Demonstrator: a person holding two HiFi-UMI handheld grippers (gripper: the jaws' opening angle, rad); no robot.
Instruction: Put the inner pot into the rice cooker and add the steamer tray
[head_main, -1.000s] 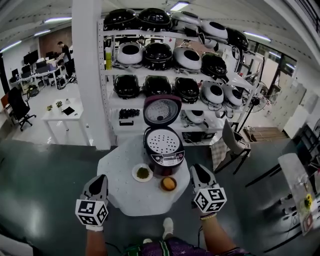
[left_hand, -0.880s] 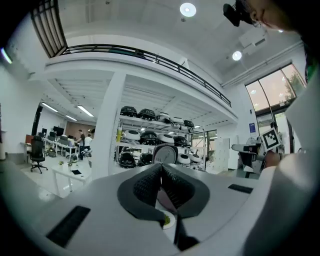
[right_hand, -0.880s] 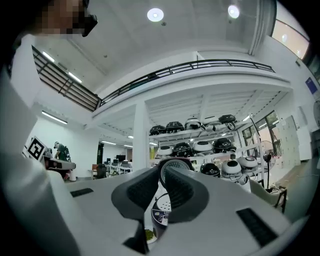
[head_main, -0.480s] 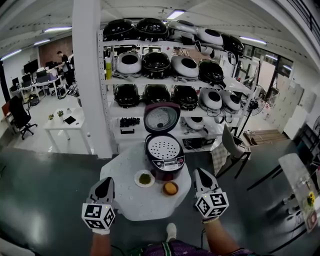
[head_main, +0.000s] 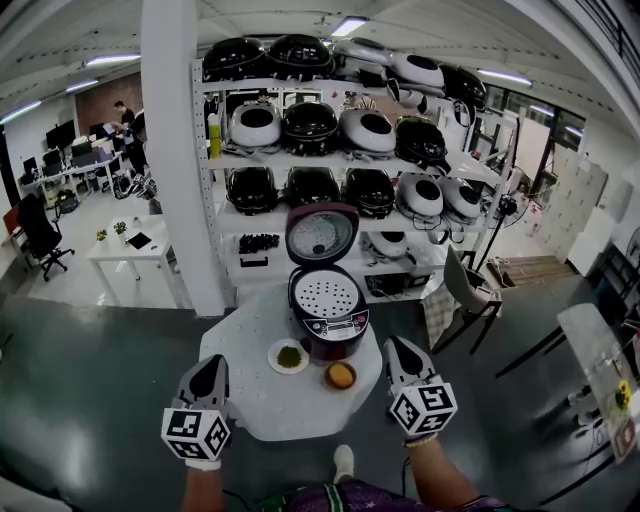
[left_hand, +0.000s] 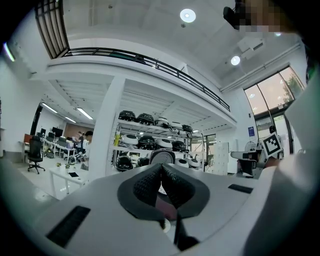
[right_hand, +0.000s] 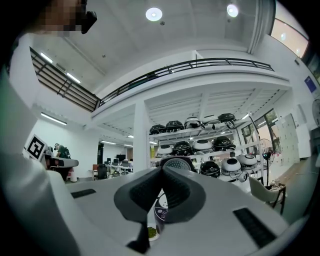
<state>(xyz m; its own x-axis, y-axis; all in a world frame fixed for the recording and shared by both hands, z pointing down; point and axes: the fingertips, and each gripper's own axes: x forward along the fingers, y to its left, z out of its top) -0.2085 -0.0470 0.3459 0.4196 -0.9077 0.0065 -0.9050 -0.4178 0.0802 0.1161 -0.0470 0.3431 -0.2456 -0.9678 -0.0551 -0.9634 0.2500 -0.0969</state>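
Observation:
A dark red rice cooker (head_main: 328, 320) stands at the far side of a white table (head_main: 260, 392), lid (head_main: 321, 234) raised. A white perforated steamer tray (head_main: 325, 295) lies in its mouth; the inner pot beneath is hidden. My left gripper (head_main: 212, 372) hangs shut and empty over the table's near left edge. My right gripper (head_main: 396, 351) hangs shut and empty at the near right edge. Both point level at the cooker. In the right gripper view the cooker's panel (right_hand: 161, 212) shows between the touching pads (right_hand: 150, 192). In the left gripper view the raised lid (left_hand: 161, 156) peeks over the shut pads (left_hand: 150, 185).
A white dish with green food (head_main: 287, 356) and a small bowl with orange food (head_main: 340, 376) sit in front of the cooker. Behind the table stands a white shelf rack (head_main: 330, 160) with several rice cookers. A grey chair (head_main: 462, 290) stands to the right, a white pillar (head_main: 175, 150) to the left.
Both grippers have risen a little and drawn slightly inward toward the table. The cooker, tray and dishes have not moved.

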